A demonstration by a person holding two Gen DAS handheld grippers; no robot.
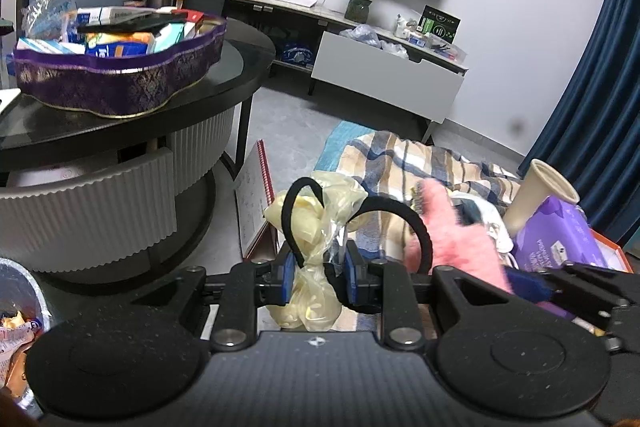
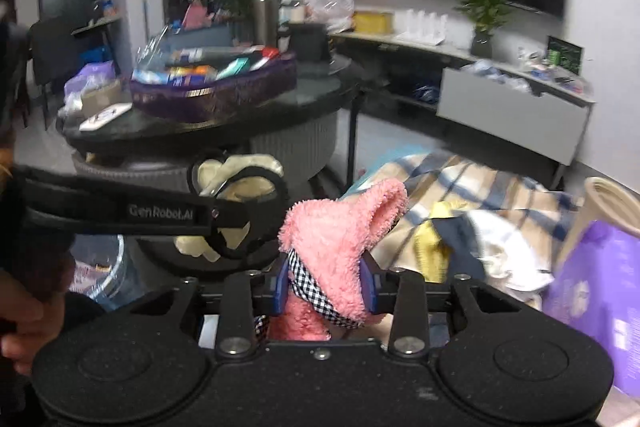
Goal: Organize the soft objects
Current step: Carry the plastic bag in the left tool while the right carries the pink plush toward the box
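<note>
In the left wrist view my left gripper (image 1: 320, 267) is shut on a clear plastic bag of pale yellow soft items (image 1: 316, 223), and thin black loops (image 1: 404, 215) curl up around it. The right wrist view shows that bag (image 2: 248, 163) at the left, beside the left gripper's black strap. My right gripper (image 2: 326, 283) is shut on a pink fluffy piece with black-and-white checked trim (image 2: 340, 227), its blue pads pressing both sides. The same pink piece (image 1: 460, 239) shows at the right of the left wrist view. Both are held above a pile of cloth.
A plaid blanket (image 1: 420, 163) with loose clothes lies on the floor ahead. A beige tube (image 1: 536, 195) and a purple pack (image 1: 560, 235) stand at the right. At the left, a round black table (image 1: 240, 67) holds a purple tray (image 1: 120, 87). A red-spiral notebook (image 1: 256, 195) leans nearby.
</note>
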